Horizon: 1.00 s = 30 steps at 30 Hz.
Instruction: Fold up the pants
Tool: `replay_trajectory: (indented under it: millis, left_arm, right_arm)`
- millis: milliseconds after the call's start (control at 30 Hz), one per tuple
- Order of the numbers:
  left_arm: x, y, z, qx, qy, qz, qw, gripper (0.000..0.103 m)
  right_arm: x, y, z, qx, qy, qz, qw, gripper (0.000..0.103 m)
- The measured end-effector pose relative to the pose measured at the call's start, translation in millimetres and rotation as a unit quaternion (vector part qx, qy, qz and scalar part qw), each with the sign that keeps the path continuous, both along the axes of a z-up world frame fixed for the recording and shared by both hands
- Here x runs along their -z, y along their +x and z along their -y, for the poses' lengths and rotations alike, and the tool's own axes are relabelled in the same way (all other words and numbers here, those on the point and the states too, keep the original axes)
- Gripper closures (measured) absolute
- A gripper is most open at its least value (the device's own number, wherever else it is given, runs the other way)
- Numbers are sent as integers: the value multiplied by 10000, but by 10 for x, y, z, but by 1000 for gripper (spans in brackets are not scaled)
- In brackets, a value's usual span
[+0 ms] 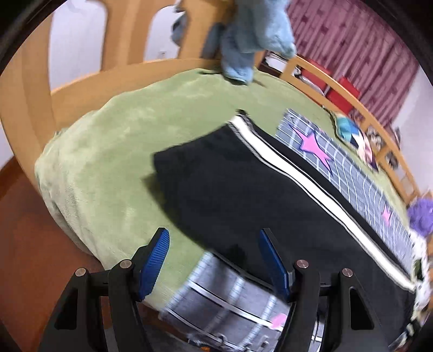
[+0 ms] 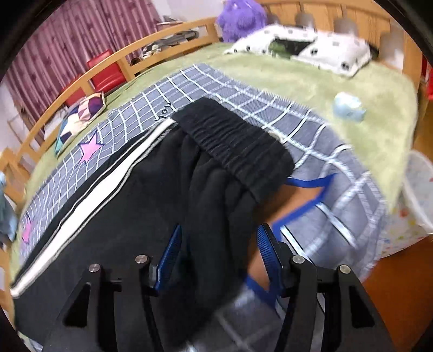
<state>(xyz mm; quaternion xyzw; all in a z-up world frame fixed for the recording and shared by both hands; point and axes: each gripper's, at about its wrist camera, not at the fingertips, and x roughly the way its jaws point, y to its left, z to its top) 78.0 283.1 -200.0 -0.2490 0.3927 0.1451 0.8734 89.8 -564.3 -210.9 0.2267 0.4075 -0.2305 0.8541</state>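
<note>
Black pants [image 1: 243,189] with a white side stripe lie flat on a grey checked sheet over a green blanket on the bed. In the left wrist view my left gripper [image 1: 213,238] is open above the pants' near edge at the leg end, holding nothing. In the right wrist view the pants [image 2: 121,211] show their elastic waistband [image 2: 235,146] at the far end. My right gripper [image 2: 219,235] is open with pant fabric lying between its blue pads [image 2: 170,254], near the waist end.
The grey checked sheet [image 2: 243,94] with pink stars covers the green blanket [image 1: 135,130]. A wooden bed rail [image 1: 351,108] runs along the far side. A blue towel [image 1: 249,40] hangs at the foot. A spotted pillow [image 2: 324,51], purple plush [image 2: 240,16] and small blue toy [image 2: 349,105] lie near the head.
</note>
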Motion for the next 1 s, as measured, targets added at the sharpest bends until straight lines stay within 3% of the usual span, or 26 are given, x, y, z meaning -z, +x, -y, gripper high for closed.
replay_trajectory:
  millis: [233,367,533,700,733,767,900,1000]
  left_arm:
    - [224,216,-333,40,-461,185,9988,39]
    - [282,446,-406,60,-416,182,9990,51]
    - [331,621,-421,173,-315,108,9993,52]
    - [324,584,-578,-89,-853,331,9958,84]
    - [278,570,-589,-75,-963,432,9944,87]
    - [219,562,-567,-42,-928,500,9944,89]
    - [-278,544,-118,314,161,771,9964,91]
    - [-581,570,297,765,391,991,9914,91]
  right_arm:
    - [-325,-214,-760,-499,-776,-71,9957,46]
    - [-257,-187,-1156,-863,-623,-102,9943,46]
    - [-187,-186,-1570,-923,-764,-25,9928,50]
    - [-200,-148,-1750,-1260,-457,29,9910,52]
    - [-201,-149,-1773,-1327,-354,42,9905,52]
    - [-206,-146,-1799,-1401,-258,54,9898,52]
    - [-225,-163,-1923,-1457,-325,79,9888,52]
    - [-233,-195,-2003,-1562,-472,90,9866,52]
